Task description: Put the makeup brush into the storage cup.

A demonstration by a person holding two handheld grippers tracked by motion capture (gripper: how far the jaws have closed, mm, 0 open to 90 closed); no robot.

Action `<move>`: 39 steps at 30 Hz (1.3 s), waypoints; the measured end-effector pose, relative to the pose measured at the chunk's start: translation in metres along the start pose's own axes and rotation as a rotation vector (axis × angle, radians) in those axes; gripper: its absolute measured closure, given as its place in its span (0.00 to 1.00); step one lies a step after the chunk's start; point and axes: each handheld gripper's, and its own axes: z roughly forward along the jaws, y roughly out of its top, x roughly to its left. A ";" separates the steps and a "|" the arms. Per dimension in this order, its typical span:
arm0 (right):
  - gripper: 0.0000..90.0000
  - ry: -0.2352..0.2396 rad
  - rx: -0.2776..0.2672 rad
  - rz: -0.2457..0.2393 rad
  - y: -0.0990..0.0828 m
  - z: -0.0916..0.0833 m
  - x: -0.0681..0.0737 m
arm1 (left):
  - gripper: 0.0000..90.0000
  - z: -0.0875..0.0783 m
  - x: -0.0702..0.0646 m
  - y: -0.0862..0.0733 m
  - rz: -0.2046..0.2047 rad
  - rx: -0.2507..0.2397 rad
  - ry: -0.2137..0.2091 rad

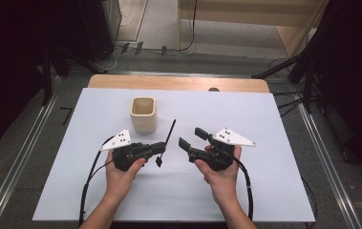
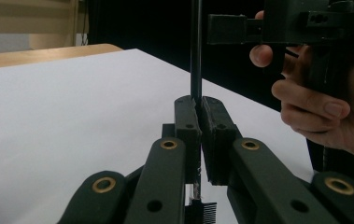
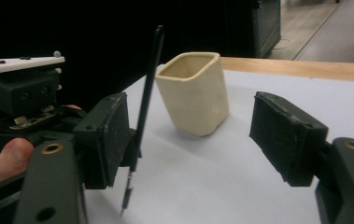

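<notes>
My left gripper (image 1: 163,147) is shut on a thin black stick (image 1: 170,131) that stands tilted, with a small comb-like head at its lower end near the table. In the left gripper view the jaws (image 2: 198,105) pinch the stick (image 2: 196,56) between them. My right gripper (image 1: 192,137) faces it from the right, open, with nothing between its pads. In the right gripper view the stick (image 3: 149,84) passes just beyond the left jaw of the right gripper (image 3: 198,140). A cream square cup (image 1: 143,114) stands upright behind the left gripper; it also appears between the right jaws, farther off (image 3: 193,93).
A white sheet (image 1: 245,191) covers the table, with a wooden strip (image 1: 178,82) along its far edge. Black cables (image 1: 90,176) trail from both grippers toward the near edge. Dark stands and metal rails flank the table on both sides.
</notes>
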 end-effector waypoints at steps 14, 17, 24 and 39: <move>0.67 0.080 0.014 0.084 -0.017 0.016 0.009 | 0.97 0.012 -0.011 -0.007 -0.012 -0.021 -0.026; 0.71 0.075 -0.002 0.091 -0.018 0.015 0.009 | 0.97 0.014 -0.013 -0.008 -0.011 -0.027 -0.036; 0.75 0.110 -0.035 0.142 -0.019 0.016 0.009 | 0.97 0.019 -0.019 -0.009 0.001 -0.023 -0.043; 0.86 0.113 -0.038 0.199 -0.026 0.019 0.008 | 0.97 0.020 -0.021 -0.009 0.003 -0.028 -0.044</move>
